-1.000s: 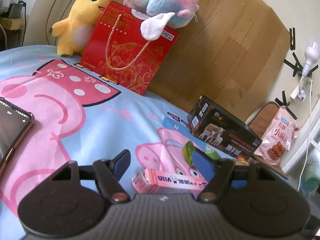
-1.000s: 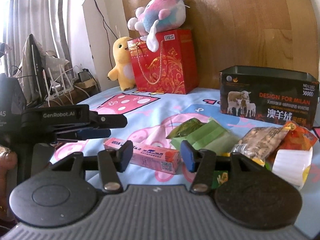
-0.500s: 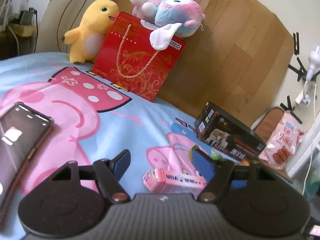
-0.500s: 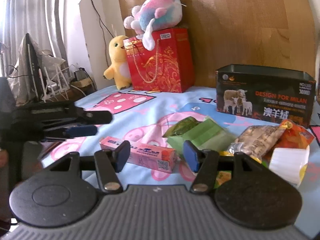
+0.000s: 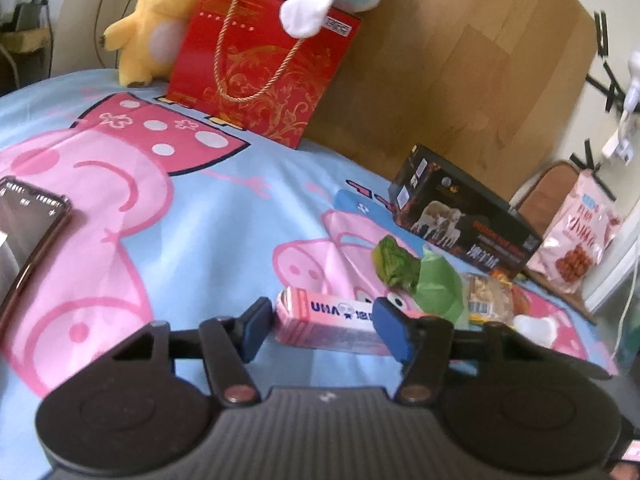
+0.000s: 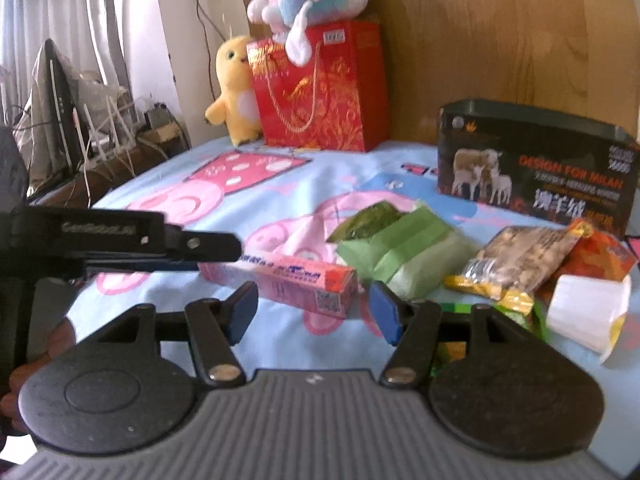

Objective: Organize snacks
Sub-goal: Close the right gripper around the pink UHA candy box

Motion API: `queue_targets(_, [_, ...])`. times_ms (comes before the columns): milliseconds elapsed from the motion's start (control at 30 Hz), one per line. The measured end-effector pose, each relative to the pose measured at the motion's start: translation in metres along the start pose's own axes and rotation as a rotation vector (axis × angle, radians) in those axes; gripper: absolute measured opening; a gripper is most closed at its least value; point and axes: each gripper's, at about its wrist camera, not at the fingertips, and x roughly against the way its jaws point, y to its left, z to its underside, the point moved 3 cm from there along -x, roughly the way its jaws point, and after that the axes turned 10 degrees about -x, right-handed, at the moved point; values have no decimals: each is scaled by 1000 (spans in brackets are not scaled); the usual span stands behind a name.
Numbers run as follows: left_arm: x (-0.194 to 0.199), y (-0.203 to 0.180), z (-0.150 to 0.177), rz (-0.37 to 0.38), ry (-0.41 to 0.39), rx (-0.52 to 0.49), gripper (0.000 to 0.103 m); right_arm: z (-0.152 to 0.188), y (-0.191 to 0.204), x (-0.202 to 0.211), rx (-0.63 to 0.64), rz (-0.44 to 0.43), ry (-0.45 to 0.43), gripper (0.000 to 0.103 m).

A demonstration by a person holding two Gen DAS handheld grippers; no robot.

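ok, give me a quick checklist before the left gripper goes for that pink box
1. pink box lies between the left gripper fingers: ok.
2. Pads pressing on the box: not ok; the jaws have just been closing, with a gap showing on each side.
3. right gripper clear of the box: ok, open and short of it.
4. green packet apart from the box's far end: cannot tell.
5. dark sheep box open at the top to receive snacks: ok.
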Motion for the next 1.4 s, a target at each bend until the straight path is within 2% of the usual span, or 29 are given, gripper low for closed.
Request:
queue_targets(33, [-1,-3,0,0,1,-15,53,0,1,-4,2,4,23,64])
queue_targets(167, [0,-8,2,-4,6,-26,53,1,8,-7,57,30,26,62])
queue_targets(233, [3,-10,3,3,18,-19,53,3,8,-1,67,54,0,52])
queue_targets(467, [6,-19,-1,18,16,-39,54,2,4,10,66,53,-73,52])
queue_targets(533, [1,-21,1,21,25,-50,61,1,2,10,54,53,-71,52])
queue_targets(600, [-2,-23,7,16,2,-71,64,0,1,6,40,59,-44,52])
queue_targets(733, [-4,-31,9,-7,-9,-121,69,0,-1,1,13,57,-5,54])
queue_targets(900, [-5,-30,8,6,-9,-125,73,0,-4,0,-11,28,11,61])
queue_targets(1033, [-6,-29,7,28,-9,-113,81,1,-3,0,-4,22,12,64])
queue_targets(1400, [-6,-30,8,29,-8,-120,84,1,0,-1,15,24,18,67])
